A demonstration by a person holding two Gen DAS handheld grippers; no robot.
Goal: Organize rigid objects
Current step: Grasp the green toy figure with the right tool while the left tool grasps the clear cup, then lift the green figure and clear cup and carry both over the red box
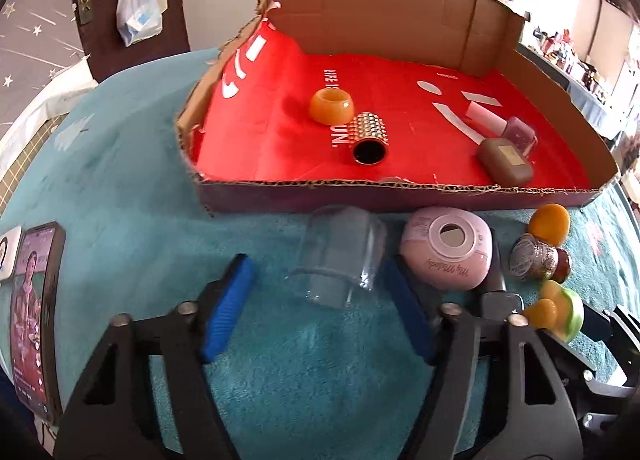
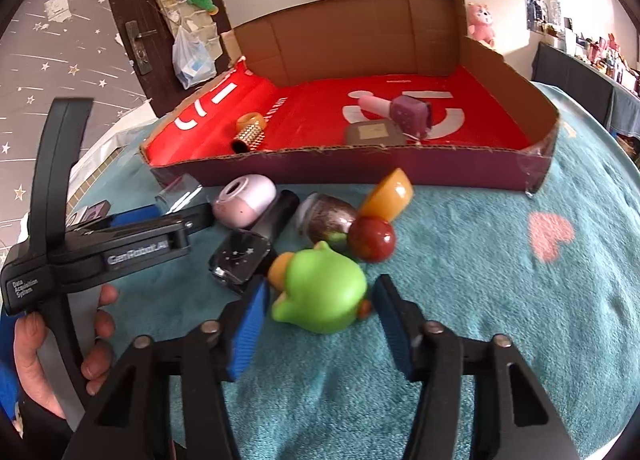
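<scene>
A clear glass jar (image 1: 340,256) lies on its side on the teal cloth, between the blue pads of my left gripper (image 1: 316,264). The jaws stand open, with a gap showing on the jar's left side. A green toy with orange parts (image 2: 320,288) sits between the pads of my right gripper (image 2: 320,284), which stands open with narrow gaps on both sides. Behind both lies a cardboard tray (image 1: 400,196) lined in red. It holds an orange ring (image 1: 331,106), a gold studded cylinder (image 1: 370,140), a brown box (image 1: 506,162) and a purple bottle (image 1: 518,134).
A pink round device (image 1: 446,254), a black case (image 2: 240,260), a glittery jar (image 2: 326,218), a dark red ball (image 2: 372,238) and a yellow-orange piece (image 2: 390,194) crowd the cloth before the tray (image 2: 360,168). A phone (image 1: 38,320) lies far left. A hand (image 2: 100,336) holds the left gripper's handle.
</scene>
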